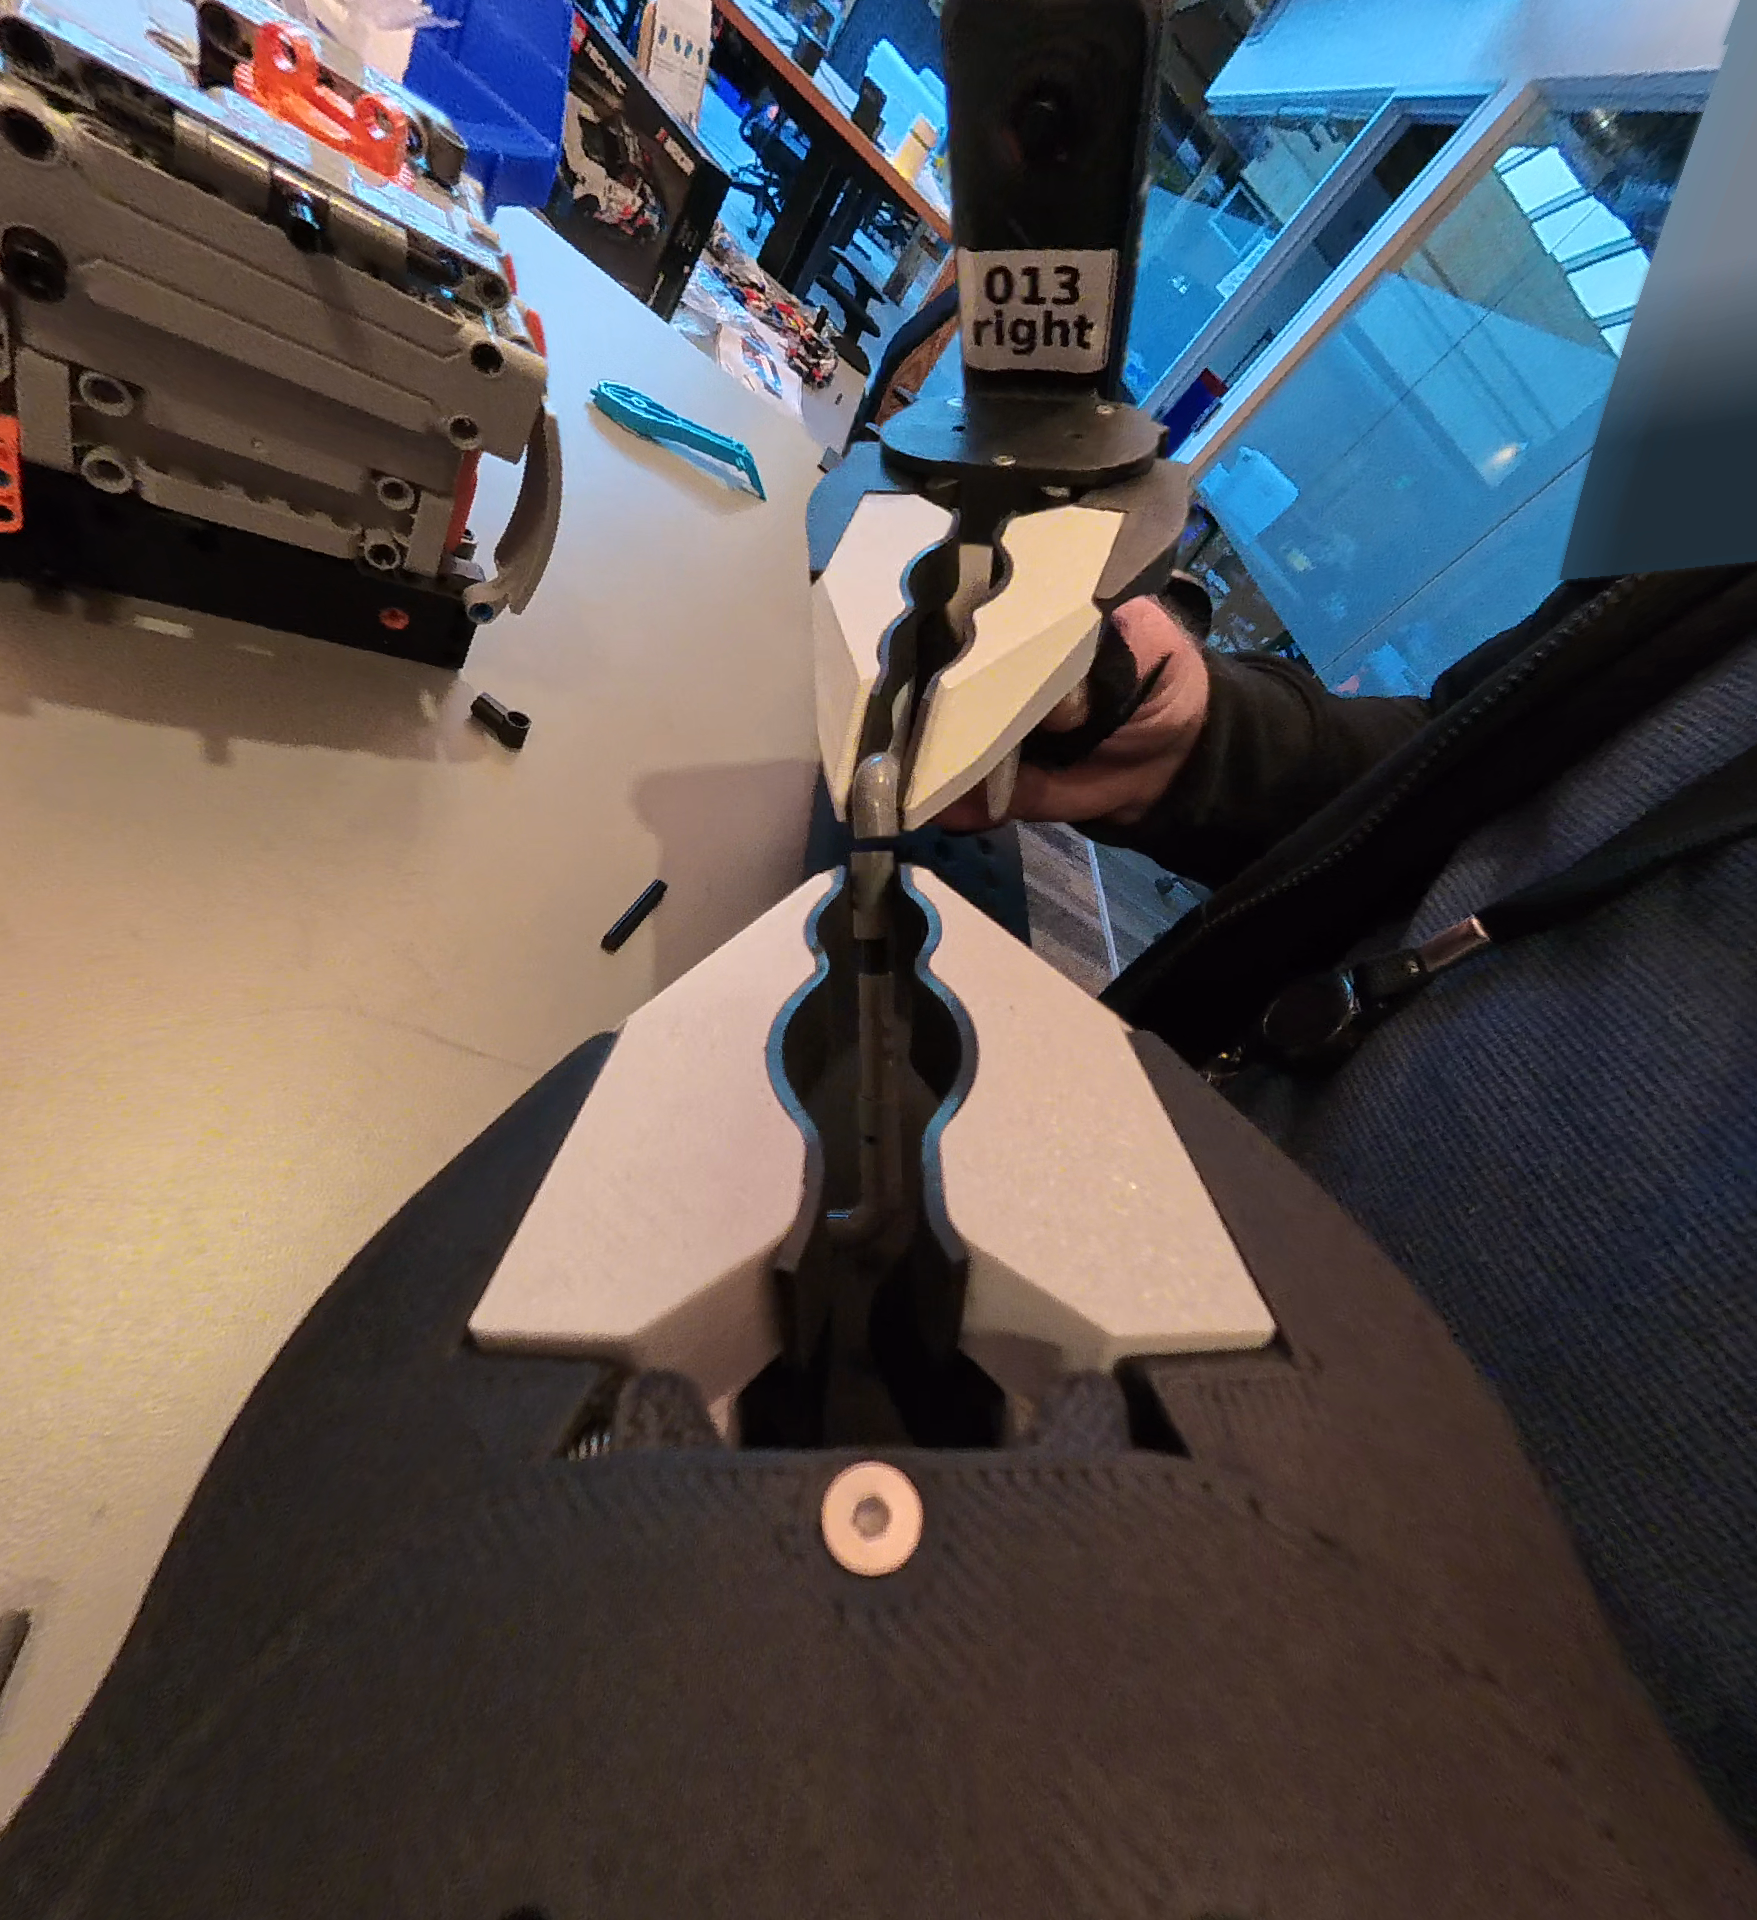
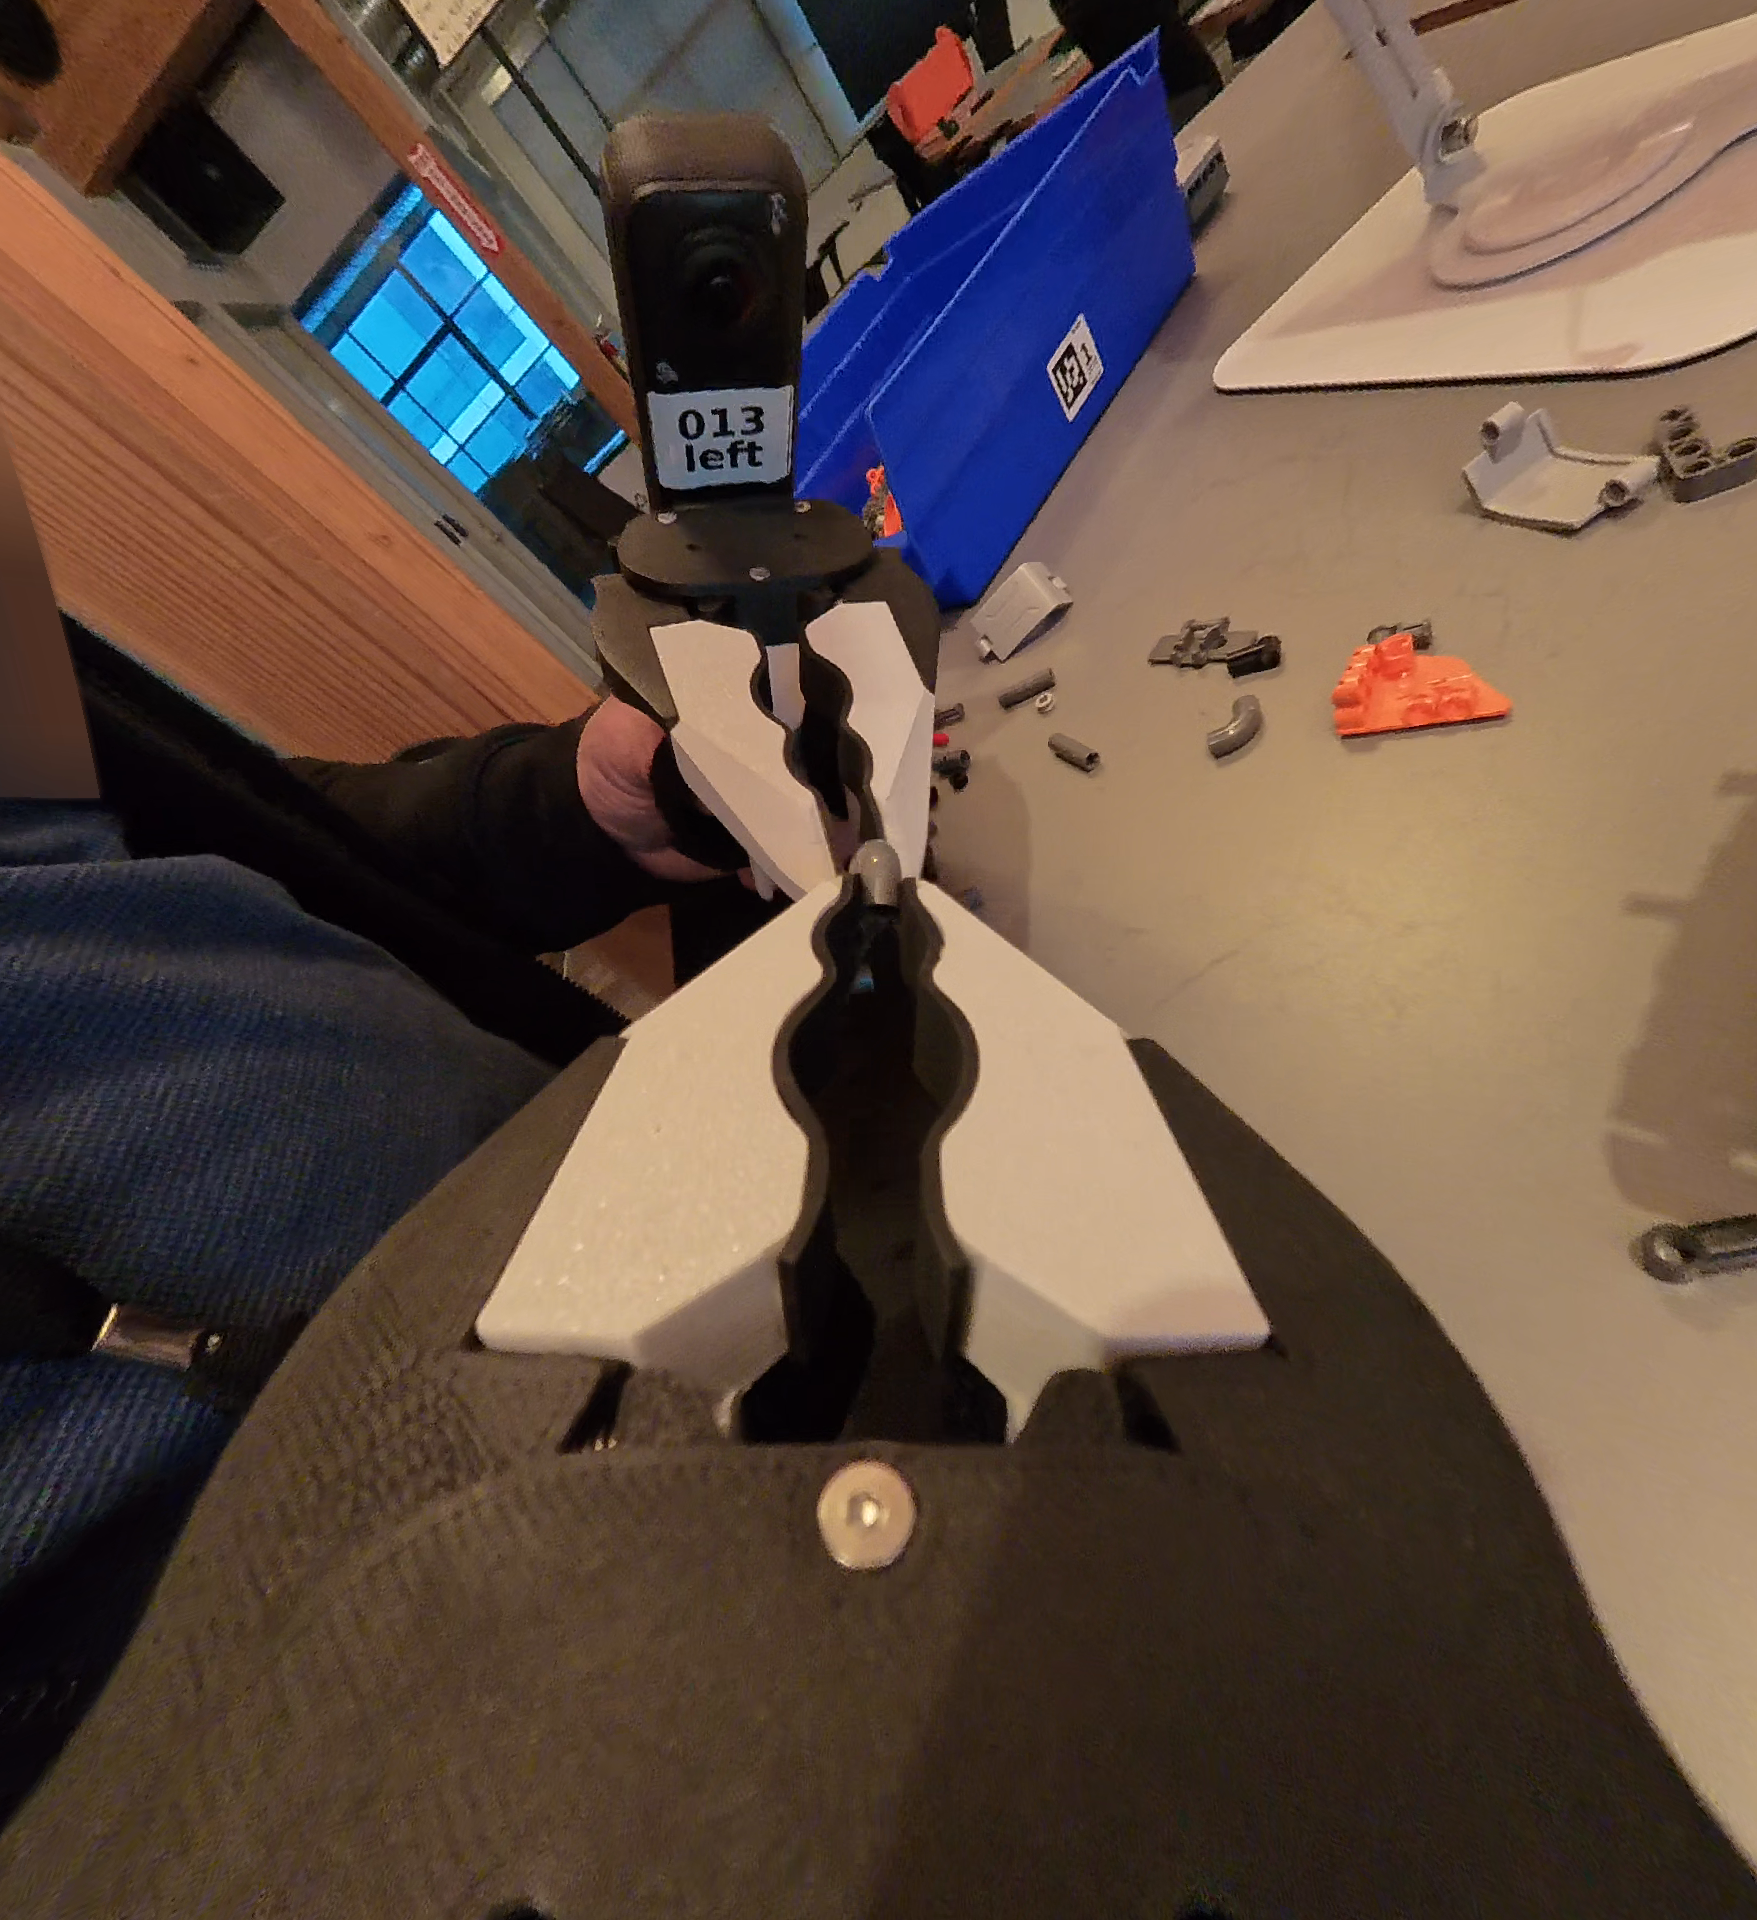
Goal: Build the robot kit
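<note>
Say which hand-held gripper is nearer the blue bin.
Left. The left hand-held gripper sits beside the blue bin; the right hand-held gripper is farther back, both pinching one grey piece.

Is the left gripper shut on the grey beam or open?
Shut: the left gripper clamps the grey beam between its fingertips, right gripper pinching the far end.

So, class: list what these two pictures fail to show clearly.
- Left wrist view: the grey rod's lower end, hidden inside the left claw.
- Right wrist view: the rod's length, hidden between the right claw and the left claw.
- Small table parts: too small to identify.
</note>
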### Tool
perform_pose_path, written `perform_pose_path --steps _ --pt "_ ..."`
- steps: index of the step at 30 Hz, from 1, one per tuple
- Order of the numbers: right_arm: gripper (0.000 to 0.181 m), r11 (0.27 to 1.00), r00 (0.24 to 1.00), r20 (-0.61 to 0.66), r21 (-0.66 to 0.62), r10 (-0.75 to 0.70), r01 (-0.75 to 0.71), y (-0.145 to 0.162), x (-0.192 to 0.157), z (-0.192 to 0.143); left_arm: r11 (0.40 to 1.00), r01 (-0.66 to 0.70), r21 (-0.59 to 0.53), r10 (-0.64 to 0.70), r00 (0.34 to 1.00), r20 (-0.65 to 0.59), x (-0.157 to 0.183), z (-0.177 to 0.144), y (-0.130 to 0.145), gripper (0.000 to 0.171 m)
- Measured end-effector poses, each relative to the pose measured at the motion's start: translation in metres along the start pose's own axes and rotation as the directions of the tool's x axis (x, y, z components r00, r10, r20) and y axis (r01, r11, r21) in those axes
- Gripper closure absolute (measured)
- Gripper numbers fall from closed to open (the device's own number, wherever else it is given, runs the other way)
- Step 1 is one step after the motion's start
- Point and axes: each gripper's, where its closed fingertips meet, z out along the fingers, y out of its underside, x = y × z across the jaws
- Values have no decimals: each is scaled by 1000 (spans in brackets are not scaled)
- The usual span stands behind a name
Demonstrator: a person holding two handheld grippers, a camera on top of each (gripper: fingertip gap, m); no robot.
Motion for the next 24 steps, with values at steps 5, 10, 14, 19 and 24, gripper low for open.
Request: perform_pose_path --steps 5,10,14,19,24 --pt "177 998 998 25 -24 -64 65 3 -1 -7 999 37 29 -35 997 -65 5 -4 -4 167" --pt "177 997 997 27 -40 -71 73 5 0 -6 1000 -5 4 5 999 -36 6 -1 1 167" --pt "177 997 998 3 -38 -67 67 3 3 -8 999 -50 -2 50 998 36 0 1 1 167" --pt "177 997 998 -19 -53 -61 60 6 5 -9 983 -176 -52 183 966 185 -8 4 7 167" --pt "177 995 998 -14 -74 -66 65 13 0 0 981 -189 -54 196 945 263 -10 -7 14 167"
